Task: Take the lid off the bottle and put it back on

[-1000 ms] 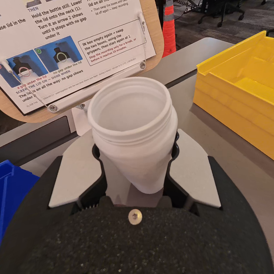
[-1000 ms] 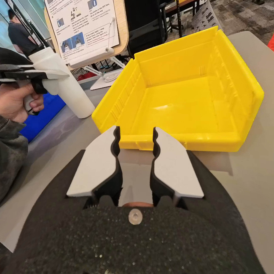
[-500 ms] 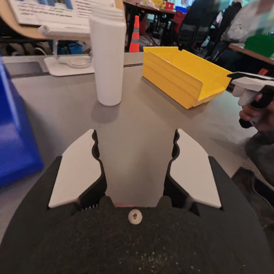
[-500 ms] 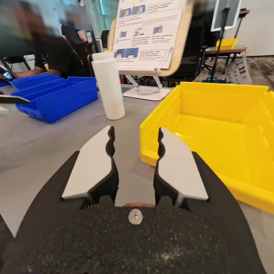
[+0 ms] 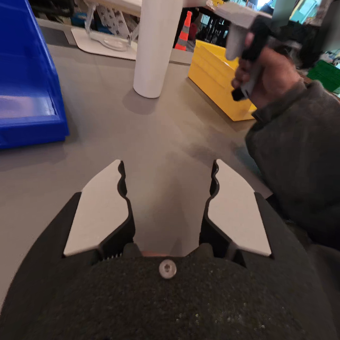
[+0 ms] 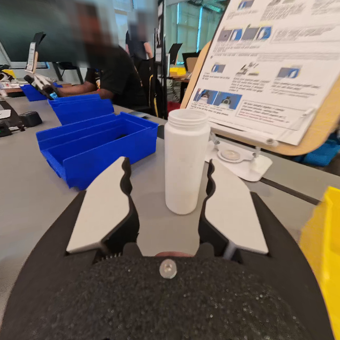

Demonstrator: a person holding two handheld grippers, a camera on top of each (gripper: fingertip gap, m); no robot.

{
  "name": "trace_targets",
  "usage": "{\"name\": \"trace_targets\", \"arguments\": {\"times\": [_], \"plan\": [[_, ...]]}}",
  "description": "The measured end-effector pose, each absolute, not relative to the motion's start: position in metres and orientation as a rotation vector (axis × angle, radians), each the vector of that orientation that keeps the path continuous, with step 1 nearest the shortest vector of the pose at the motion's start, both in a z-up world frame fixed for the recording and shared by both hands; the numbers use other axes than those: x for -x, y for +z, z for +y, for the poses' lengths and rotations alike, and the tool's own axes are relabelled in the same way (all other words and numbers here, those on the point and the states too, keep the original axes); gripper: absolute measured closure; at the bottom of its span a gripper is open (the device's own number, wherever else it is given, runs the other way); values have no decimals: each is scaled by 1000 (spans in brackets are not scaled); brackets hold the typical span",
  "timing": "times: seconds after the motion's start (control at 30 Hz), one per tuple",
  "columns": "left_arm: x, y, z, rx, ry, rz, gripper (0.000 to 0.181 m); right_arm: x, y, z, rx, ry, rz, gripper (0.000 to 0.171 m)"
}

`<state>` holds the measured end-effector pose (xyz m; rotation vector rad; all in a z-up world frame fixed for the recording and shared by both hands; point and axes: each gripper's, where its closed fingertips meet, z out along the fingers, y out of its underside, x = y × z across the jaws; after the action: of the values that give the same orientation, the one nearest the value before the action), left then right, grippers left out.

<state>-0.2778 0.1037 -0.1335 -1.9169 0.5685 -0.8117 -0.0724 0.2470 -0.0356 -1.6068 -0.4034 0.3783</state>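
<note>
Grey table (image 6: 33,185) bears an unlabelled, lidless bottle (image 6: 184,165); both tongs (image 5: 168,161) (image 6: 168,161) released, instruction sheet (image 6: 266,73) seemingly blurred.

The left tool (image 5: 168,163) has let go of the bottle (image 6: 184,165), now upright on the tabletop (image 6: 27,184); the right tool (image 6: 168,161) has spread wider, facing it.

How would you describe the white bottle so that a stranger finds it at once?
Start at the grey table, between the blue bin and the paper stand. The white bottle stands upright there, alone. It is the only tall, round thing, and its threaded neck is open, with no lid.
</note>
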Motion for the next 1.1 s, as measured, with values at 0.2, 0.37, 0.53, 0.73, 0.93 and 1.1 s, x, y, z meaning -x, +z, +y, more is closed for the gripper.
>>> {"name": "trace_targets", "arguments": {"times": [0.2, 0.37, 0.53, 0.73, 0.93, 1.1], "plan": [[279, -139, 107, 1937, -814, 575, 93, 94, -60, 330, 1670, 508, -479, 73], [276, -144, 110, 1955, -810, 600, 94, 100, -60, 357, 1627, 575, -538, 73], [266, -155, 108, 1977, -789, 673, 94, 112, -64, 361, 1584, 677, -655, 87], [264, -159, 116, 1974, -769, 706, 107, 112, -62, 361, 1502, 729, -646, 87], [272, -127, 152, 1884, -823, 629, 99, 114, -63, 356, 1504, 750, -658, 87], [329, -67, 246, 1927, -455, 684, 99, 115, -62, 355, 1478, 759, -647, 87]]}}
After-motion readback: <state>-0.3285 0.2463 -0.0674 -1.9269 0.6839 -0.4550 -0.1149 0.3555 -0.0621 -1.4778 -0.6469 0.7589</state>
